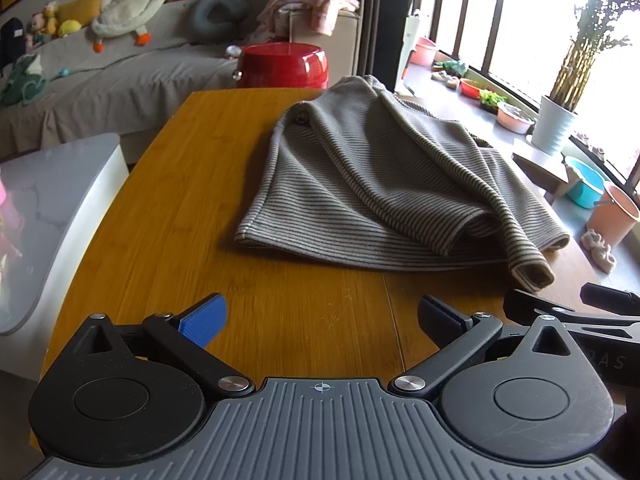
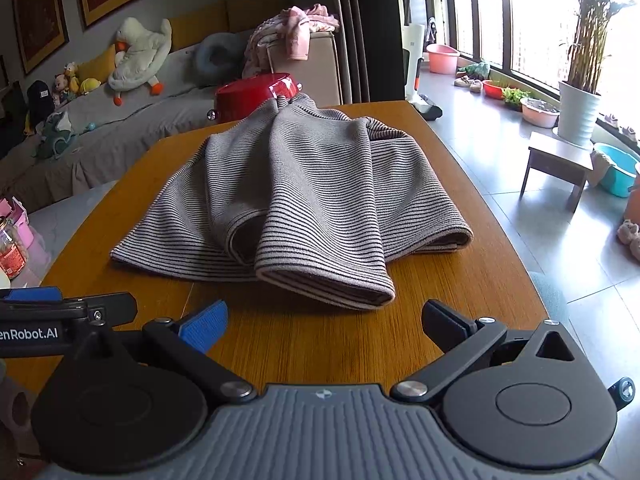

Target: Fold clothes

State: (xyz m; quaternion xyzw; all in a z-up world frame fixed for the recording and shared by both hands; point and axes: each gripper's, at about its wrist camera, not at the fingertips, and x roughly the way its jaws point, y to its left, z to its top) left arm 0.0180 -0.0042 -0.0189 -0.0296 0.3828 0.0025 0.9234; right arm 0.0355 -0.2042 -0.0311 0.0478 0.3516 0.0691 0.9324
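The right gripper (image 2: 324, 320) hangs over the near edge of the wooden table (image 2: 328, 352), jaws spread wide and holding nothing; the left gripper (image 1: 322, 320) is beside it on the left, equally spread and empty. The striped garment (image 2: 296, 196) lies on the table straight ahead of both, toward the far side, loosely gathered with its long axis running near to far. Its rolled near hem sits just beyond the right gripper's fingertips, so the right hand looks the nearer one; from the left gripper the cloth (image 1: 372, 184) lies ahead and to the right, with bare wood between.

The right wrist view shows the two tube-like folds opening toward the near edge. The left wrist view shows instead the flat left hem and the diagonal ridge across the top. Whether this is a sweater or trousers is hard to say.
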